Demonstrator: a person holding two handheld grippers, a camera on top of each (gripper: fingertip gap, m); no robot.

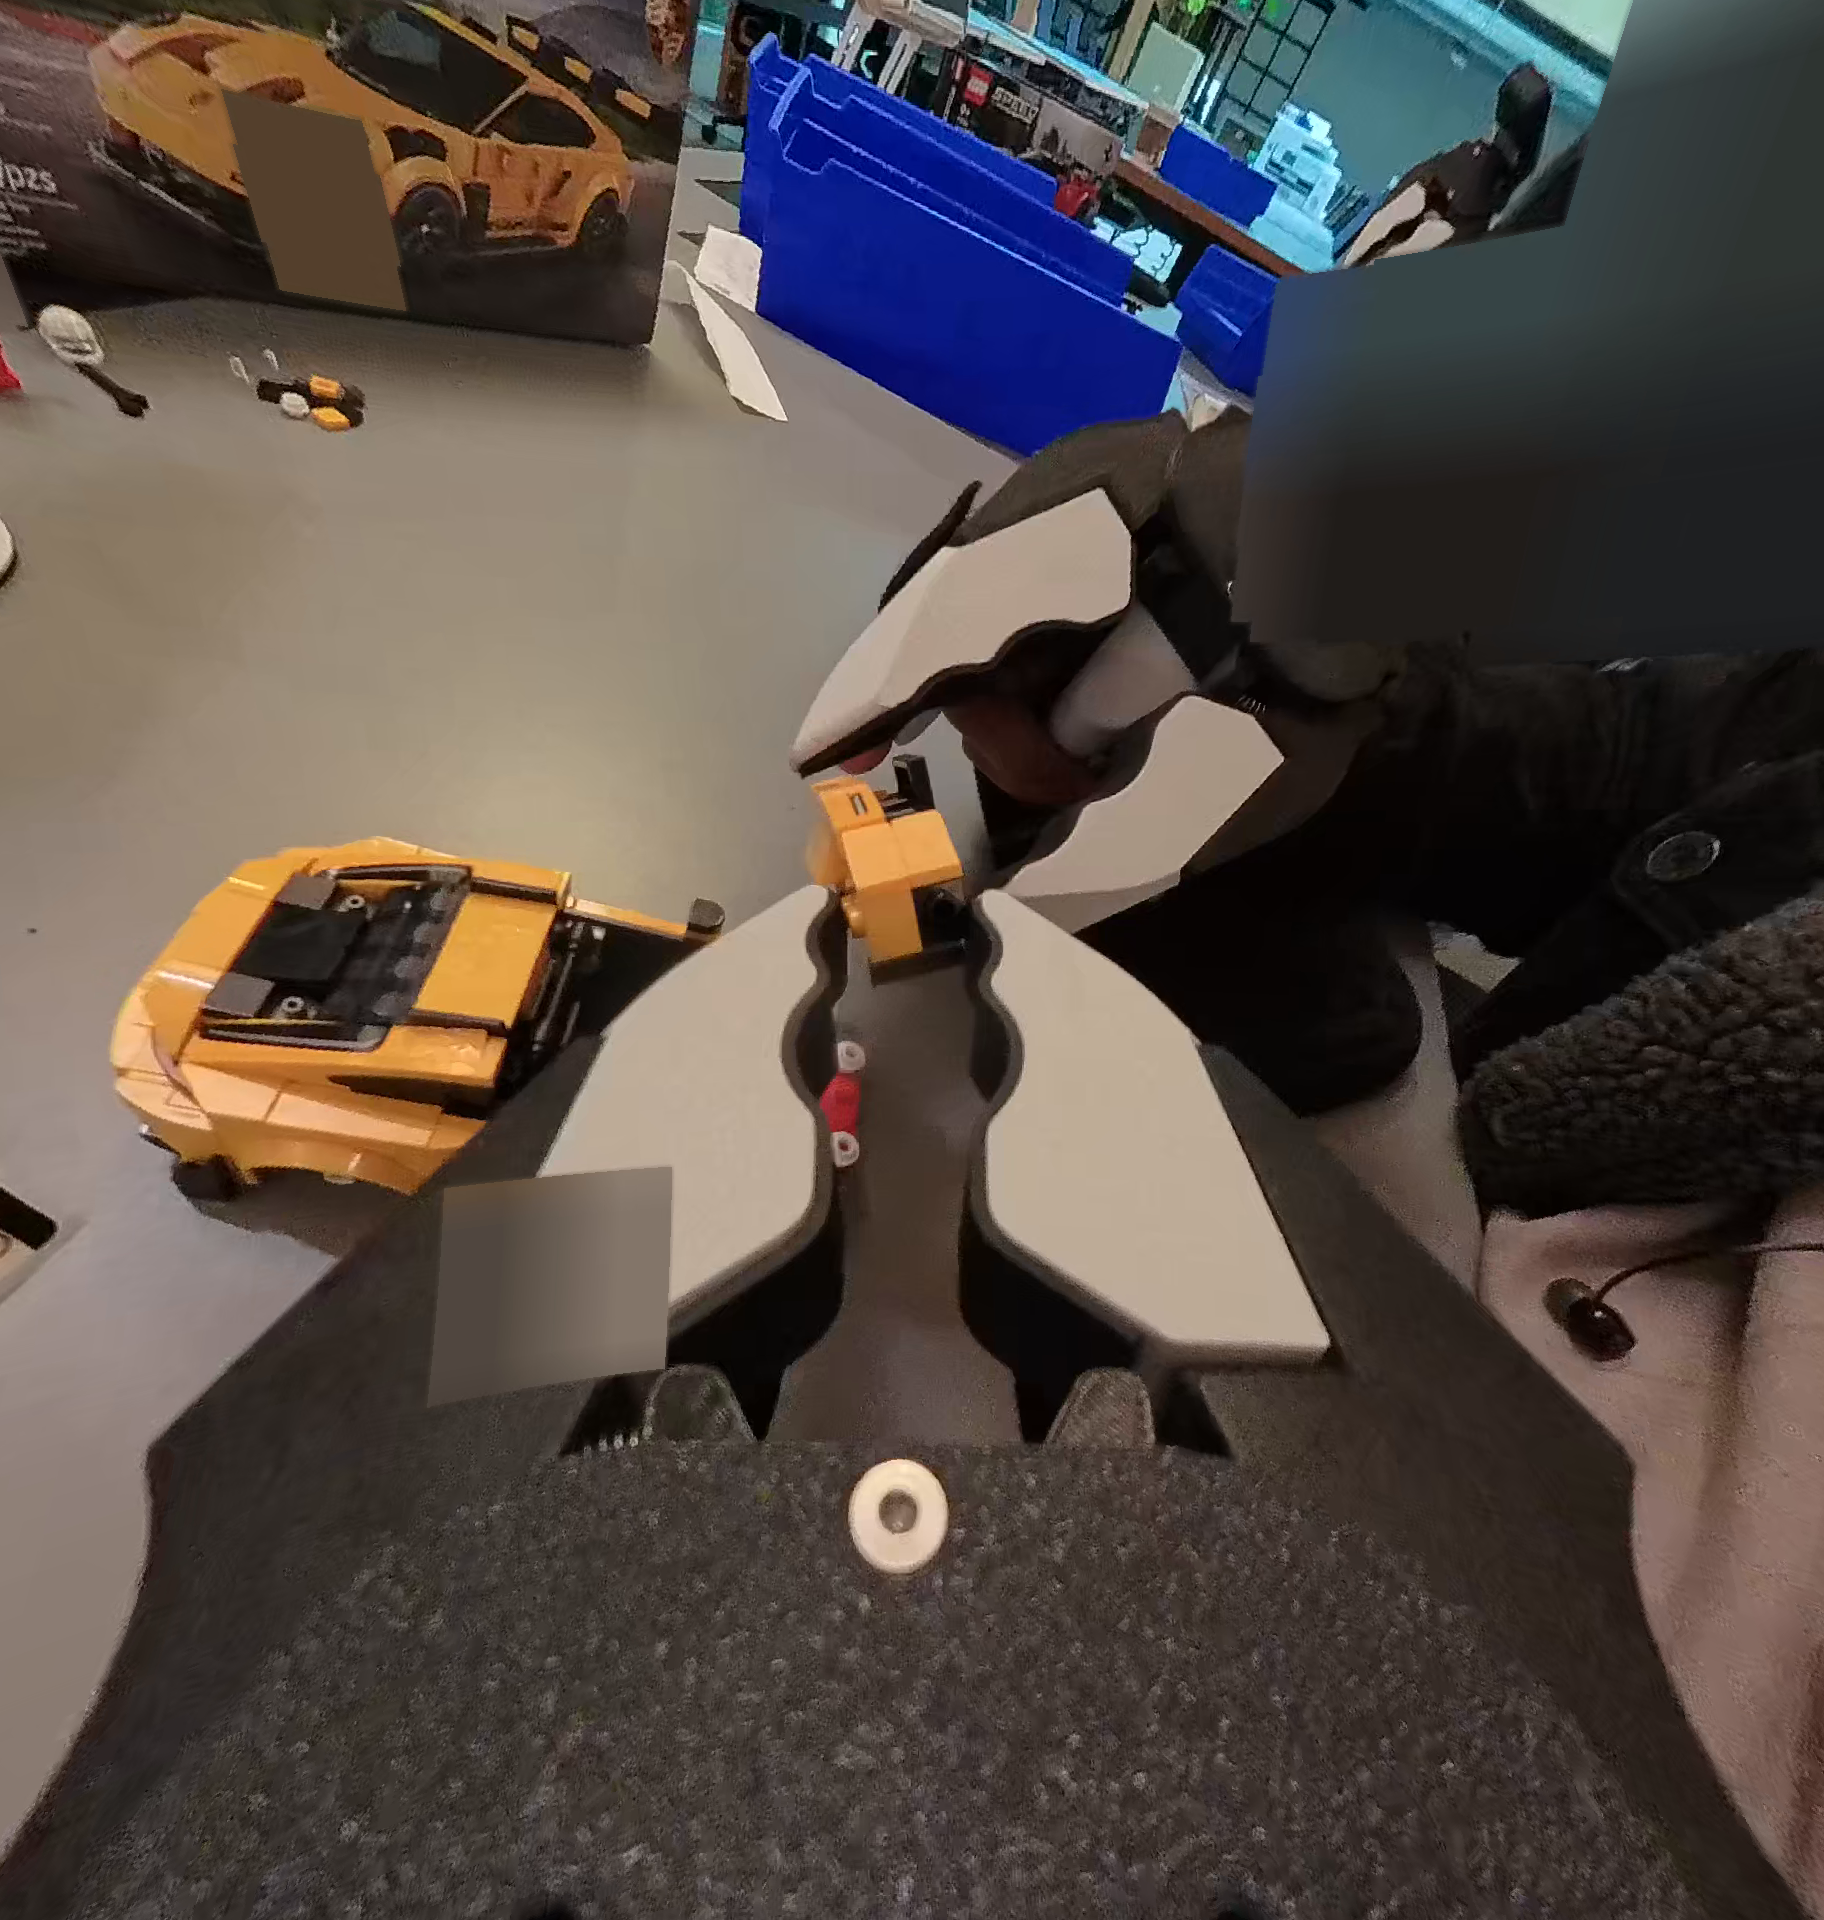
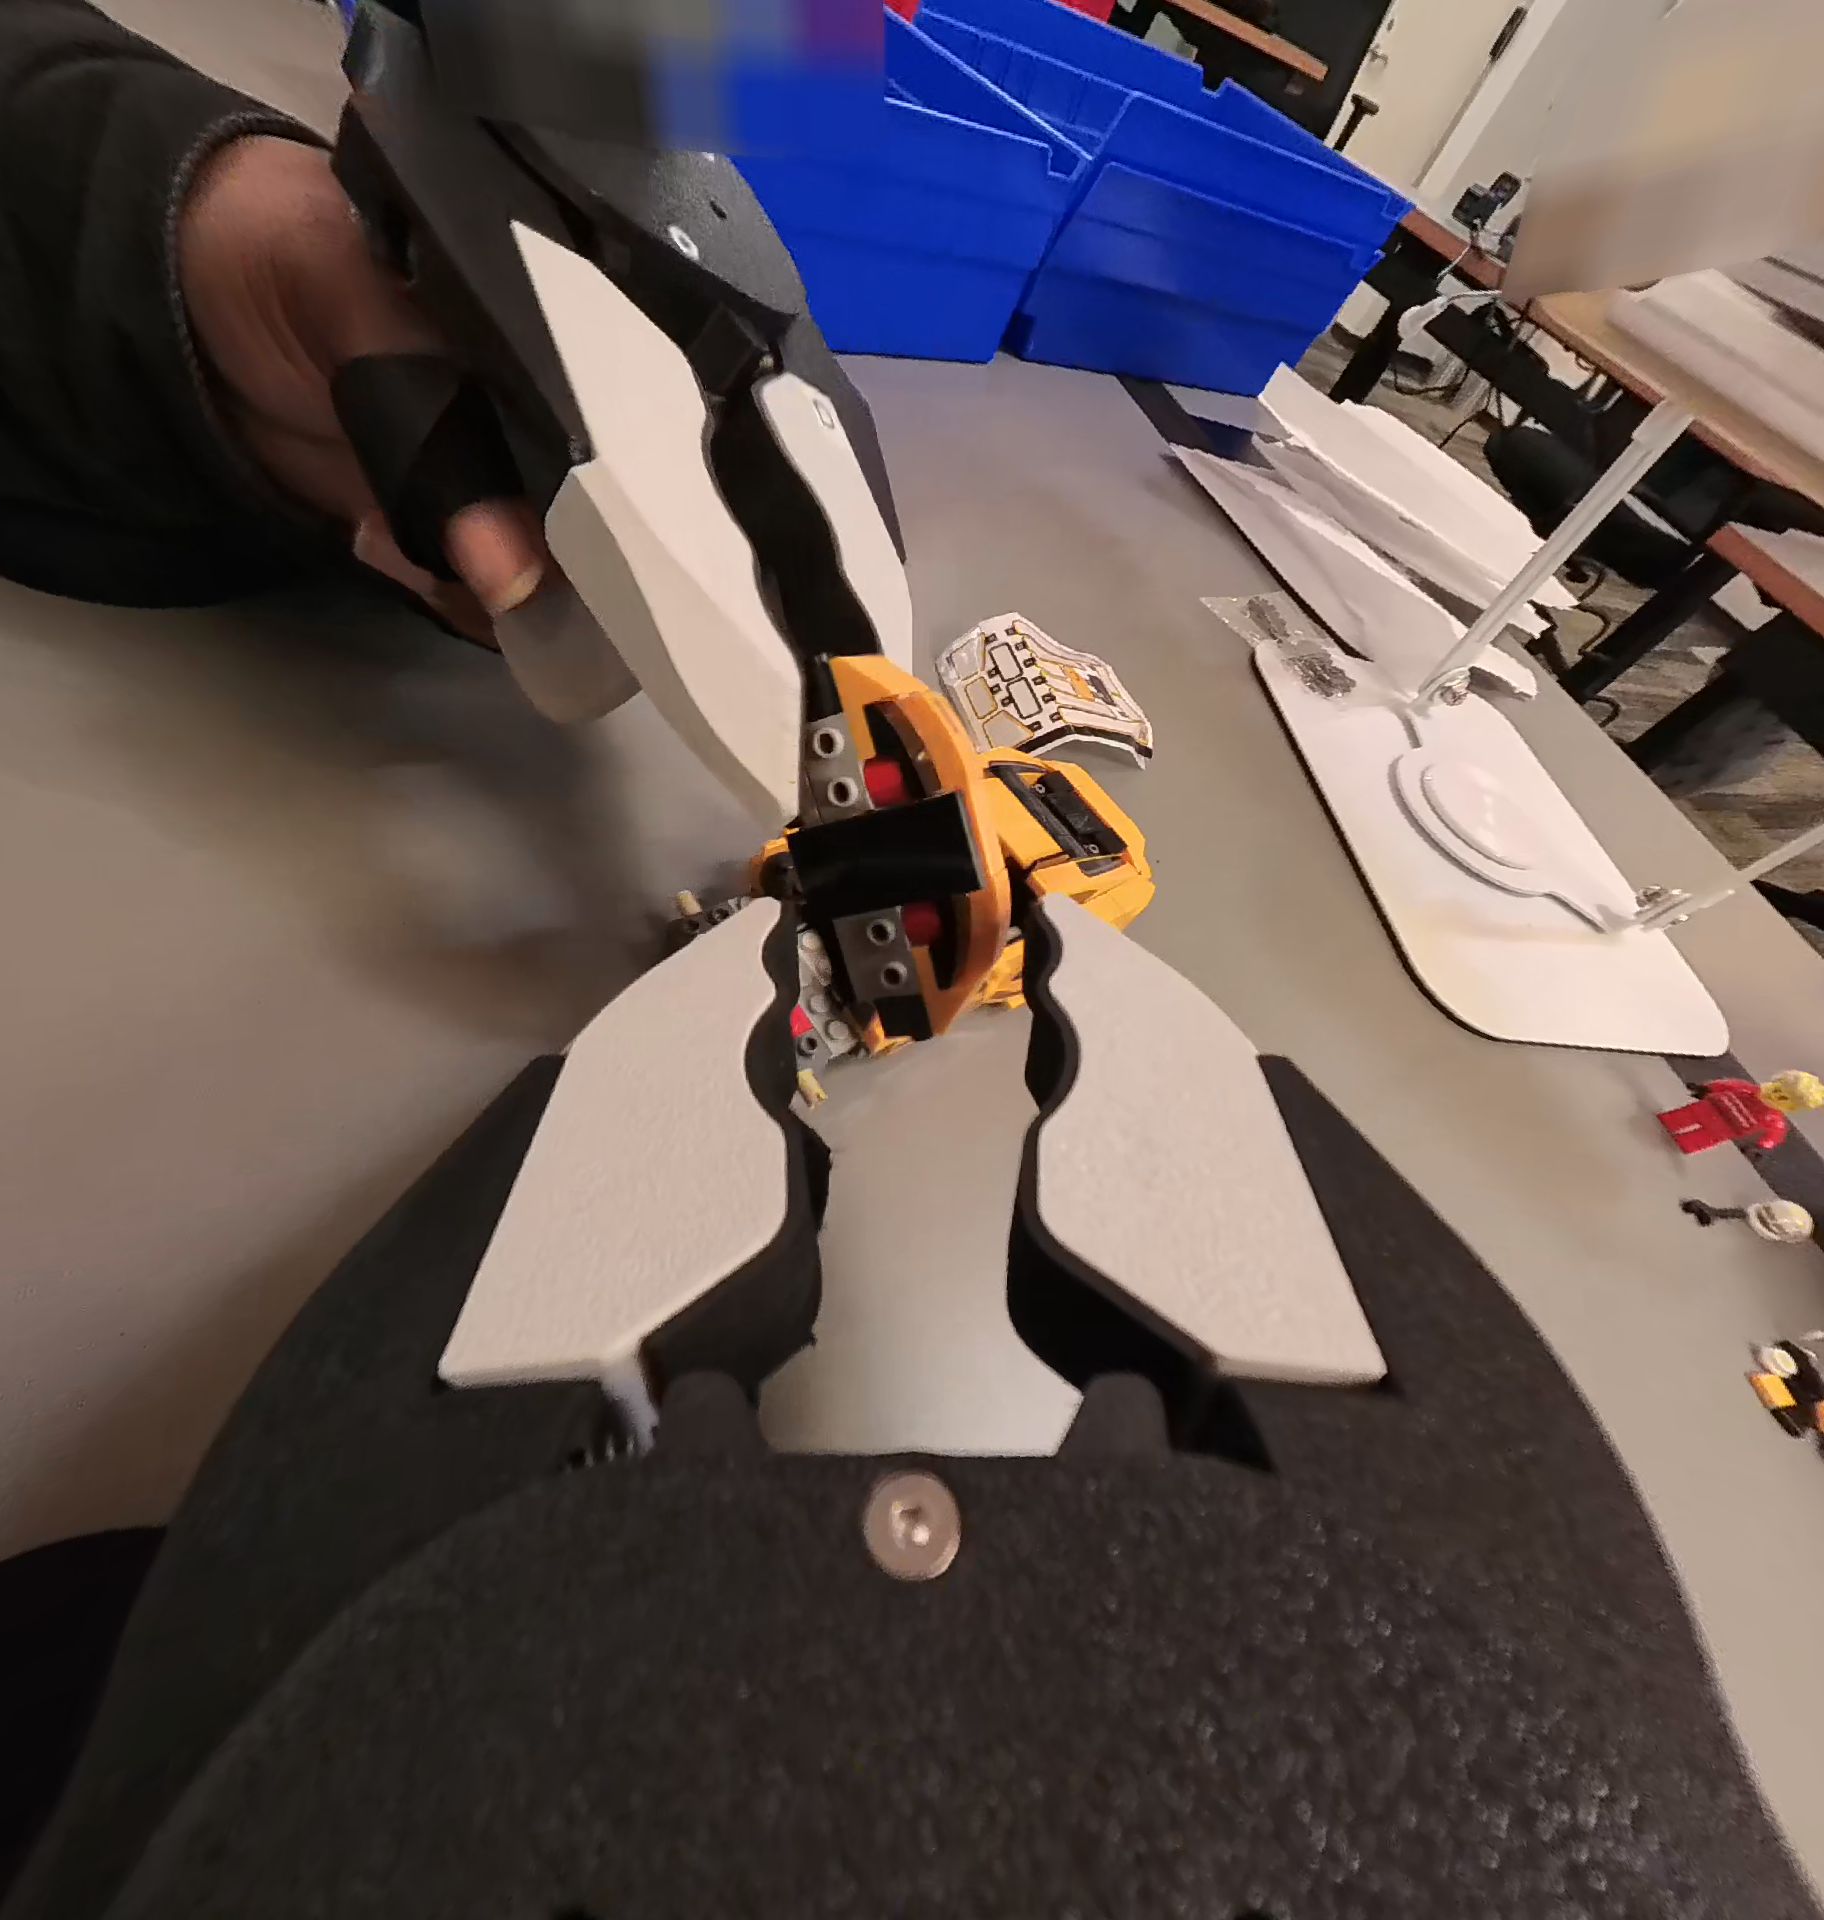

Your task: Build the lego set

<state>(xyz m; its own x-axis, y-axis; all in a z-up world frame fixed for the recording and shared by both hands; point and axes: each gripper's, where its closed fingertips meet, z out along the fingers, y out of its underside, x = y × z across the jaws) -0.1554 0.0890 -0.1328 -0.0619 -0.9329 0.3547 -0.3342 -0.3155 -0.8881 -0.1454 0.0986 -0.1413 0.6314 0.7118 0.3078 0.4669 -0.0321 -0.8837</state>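
Bodywork of the yellow car model [image 1: 368, 997] lies on the grey table [image 1: 420, 644], left of the left gripper [image 1: 903, 914]. That gripper's 2 fingers pinch a small yellow-and-black sub-assembly [image 1: 892, 878] at their tips, above the table. The right gripper [image 1: 923, 810] reaches in from the right, its fingers spread around the same piece; whether they touch it cannot be told. In the right wrist view, the sub-assembly [image 2: 892, 862] sits between that gripper's parted tips [image 2: 908, 925]. Farther right lie a sticker sheet [image 2: 1043, 681], a white stand base [image 2: 1490, 862] and a red minifigure [image 2: 1739, 1112].
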